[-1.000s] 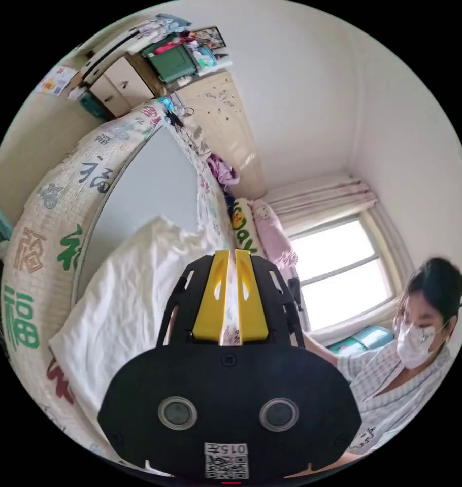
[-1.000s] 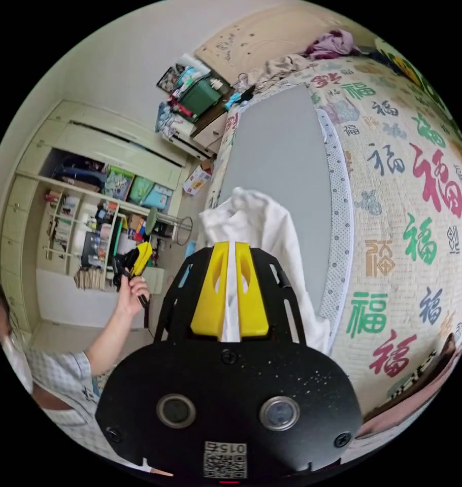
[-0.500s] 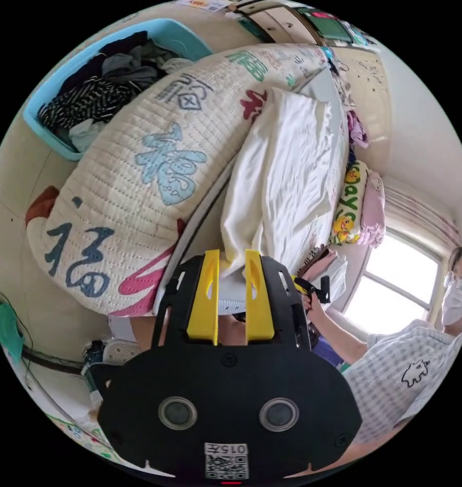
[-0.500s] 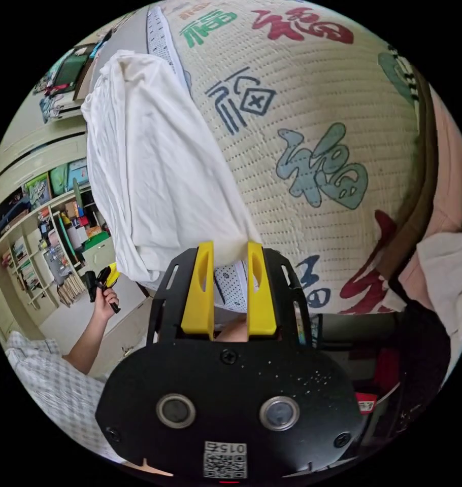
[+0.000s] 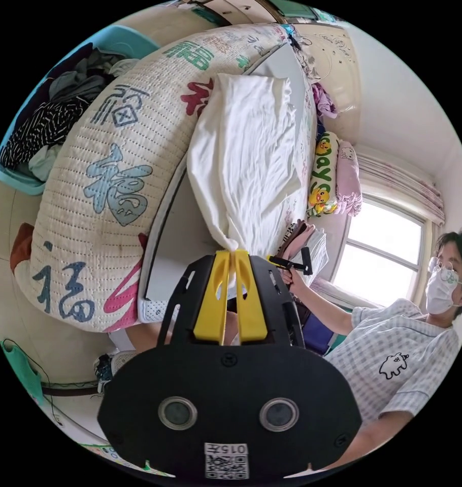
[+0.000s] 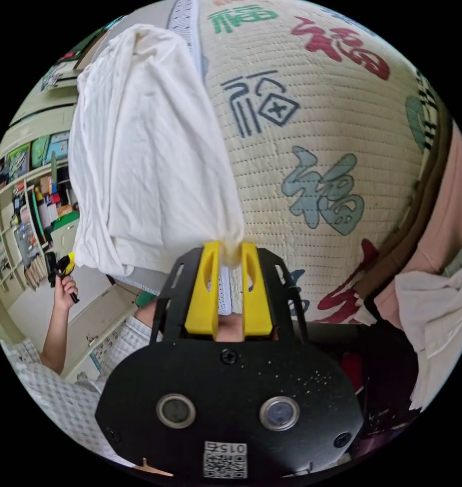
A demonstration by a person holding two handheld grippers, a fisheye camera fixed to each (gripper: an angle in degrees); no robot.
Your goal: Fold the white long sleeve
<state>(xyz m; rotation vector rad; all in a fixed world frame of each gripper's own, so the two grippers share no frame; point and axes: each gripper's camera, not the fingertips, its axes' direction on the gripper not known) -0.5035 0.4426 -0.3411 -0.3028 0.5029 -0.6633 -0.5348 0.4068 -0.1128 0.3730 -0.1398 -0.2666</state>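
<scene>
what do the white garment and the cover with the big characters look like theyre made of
White long sleeve: thin, soft woven or knit cloth, probably cotton, matte; it drapes and creases finely and bunches into a tight point between the left gripper fingers. Printed cover: thicker quilted or ribbed textile, cream, matte, with stitched rows across the printed characters.

One white shirt (image 5: 246, 157), two grippers (image 5: 230, 253) (image 6: 229, 248), one person (image 5: 393, 355), perhaps two pillows (image 5: 323, 172).

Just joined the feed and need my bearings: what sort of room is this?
Most likely a bedroom: a bed with a quilted cover, pillows by the window, and a basket of clothes.
</scene>
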